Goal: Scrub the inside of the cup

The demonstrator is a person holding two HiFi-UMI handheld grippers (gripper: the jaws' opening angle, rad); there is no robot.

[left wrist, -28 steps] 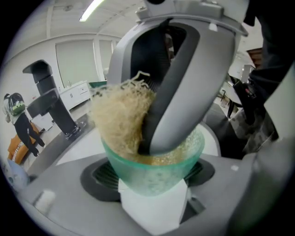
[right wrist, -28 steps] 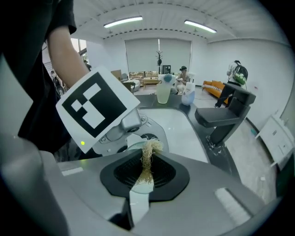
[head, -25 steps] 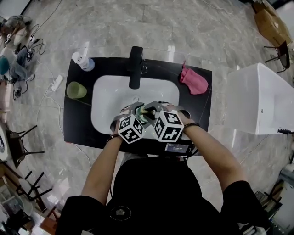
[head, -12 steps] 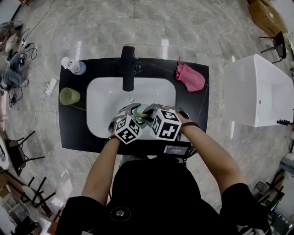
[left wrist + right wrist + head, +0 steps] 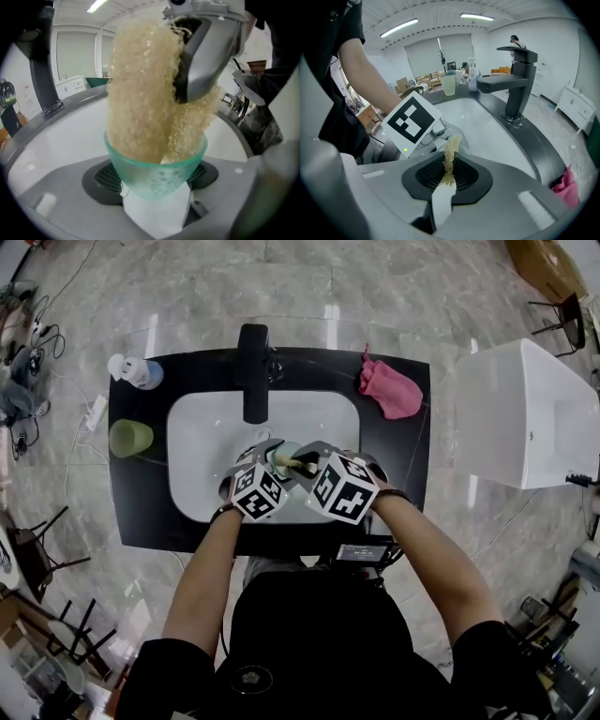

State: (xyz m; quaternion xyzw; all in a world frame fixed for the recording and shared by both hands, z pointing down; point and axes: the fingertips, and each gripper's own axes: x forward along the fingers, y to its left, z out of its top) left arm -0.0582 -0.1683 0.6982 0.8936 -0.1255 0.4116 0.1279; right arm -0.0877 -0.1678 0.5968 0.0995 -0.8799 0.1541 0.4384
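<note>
Your left gripper (image 5: 157, 190): jaws clamped on cup (image 5: 157, 171), translucent green, wet, held between them over sink (image 5: 202, 442). Pale fibrous loofah (image 5: 140, 89) stuffed inside, bulging past rim. Your right gripper (image 5: 449, 171): jaws pinched on loofah's end.

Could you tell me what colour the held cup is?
The cup is translucent teal, clearest in left gripper view.

The right gripper (image 5: 309, 467) is rolling about its own line, turning the loofah sponge (image 5: 140, 93) round inside the green cup (image 5: 154, 174).
</note>
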